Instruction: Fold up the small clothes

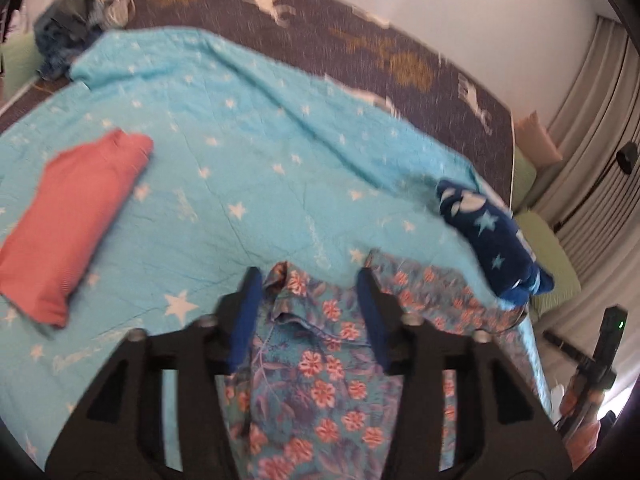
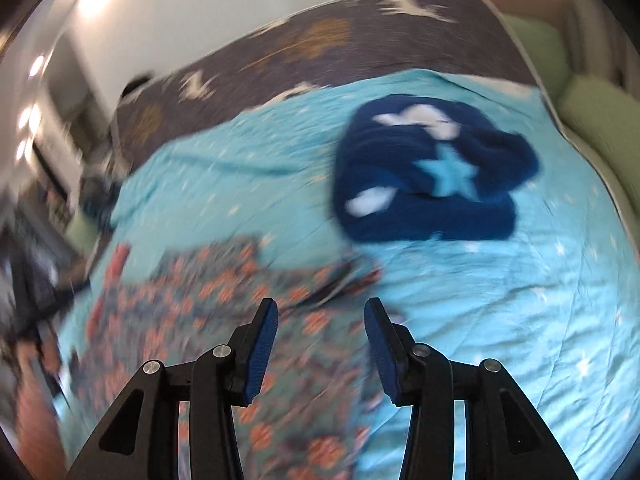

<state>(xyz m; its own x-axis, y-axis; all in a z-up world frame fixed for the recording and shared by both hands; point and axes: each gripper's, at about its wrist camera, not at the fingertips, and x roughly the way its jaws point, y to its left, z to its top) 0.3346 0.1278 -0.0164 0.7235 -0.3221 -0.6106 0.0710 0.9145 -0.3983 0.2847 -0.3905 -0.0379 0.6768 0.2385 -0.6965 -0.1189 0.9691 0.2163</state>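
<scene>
While my left claw (image 1: 310, 280) hangs spread over the floral garment (image 1: 320, 380), its pads straddle the rumpled collar without pinching it. My right claw (image 2: 320, 312) is spread too, above the same cloth's right edge, gripping nothing. I judge the job partly done: a folded red piece (image 1: 68, 220) lies far left on the starry blue quilt (image 1: 248, 152), a navy bundle (image 1: 488, 232) sits at the right, and the floral one, nearest me, is not yet folded. Far off, a grey heap (image 1: 80, 12) may wait.
</scene>
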